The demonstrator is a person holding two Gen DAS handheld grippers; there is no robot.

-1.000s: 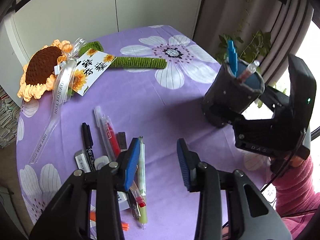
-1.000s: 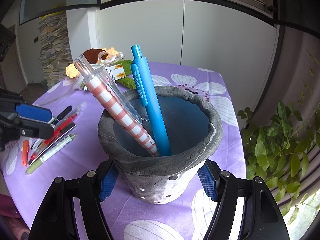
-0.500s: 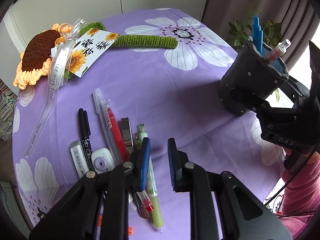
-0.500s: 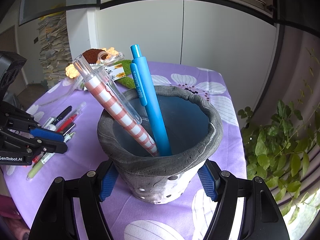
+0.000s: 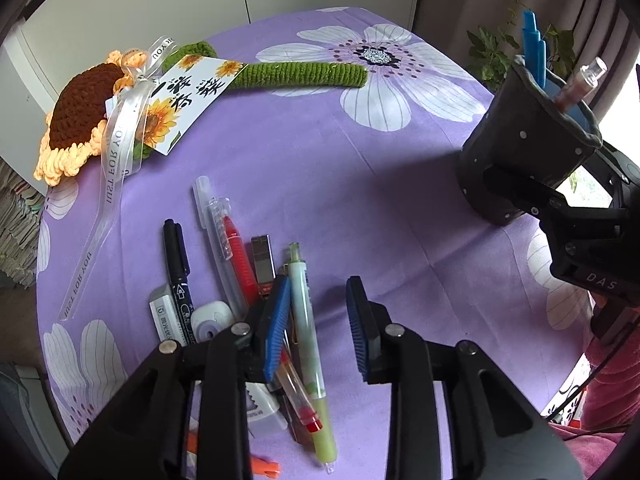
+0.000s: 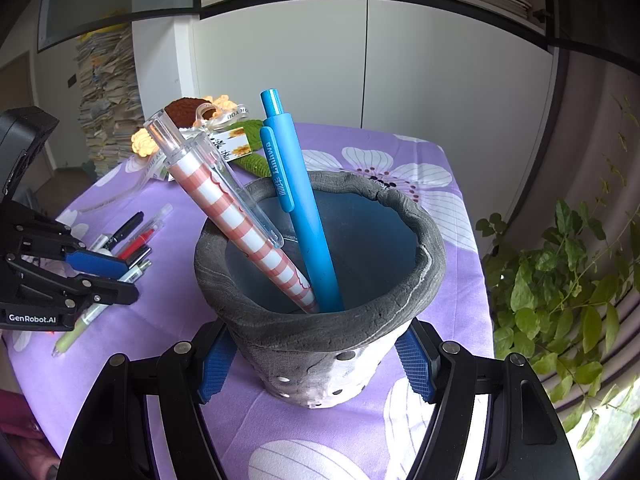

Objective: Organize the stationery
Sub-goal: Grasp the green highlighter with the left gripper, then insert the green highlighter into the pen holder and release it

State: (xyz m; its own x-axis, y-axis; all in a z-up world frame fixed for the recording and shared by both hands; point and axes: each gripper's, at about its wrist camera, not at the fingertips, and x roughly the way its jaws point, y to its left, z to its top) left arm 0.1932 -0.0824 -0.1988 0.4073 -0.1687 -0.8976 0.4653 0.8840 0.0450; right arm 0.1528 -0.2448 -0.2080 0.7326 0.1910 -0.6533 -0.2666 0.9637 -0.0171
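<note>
Leftmost, well left of the pale green retractable pen (image 5: 310, 336): a crocheted sunflower with green stem (image 5: 80, 116) and printed card, at the far edge of the purple floral tablecloth (image 5: 320, 184). Nearer, just left of the green pen: black marker (image 5: 178, 276), white eraser (image 5: 162, 316), correction tape (image 5: 212, 320), red pen in clear barrel (image 5: 232, 248), small USB stick (image 5: 263, 260). Left gripper (image 5: 318, 332): jaws opening, released; the green pen lies on the cloth between the blue pads, close against the left pad (image 5: 278, 324), apart from the right. Far right of the green pen: grey felt pen pot (image 6: 320, 280) clamped by the right gripper (image 6: 316, 364), holding a blue pen (image 6: 296, 208) and a red-striped clear pen (image 6: 236, 220).
</note>
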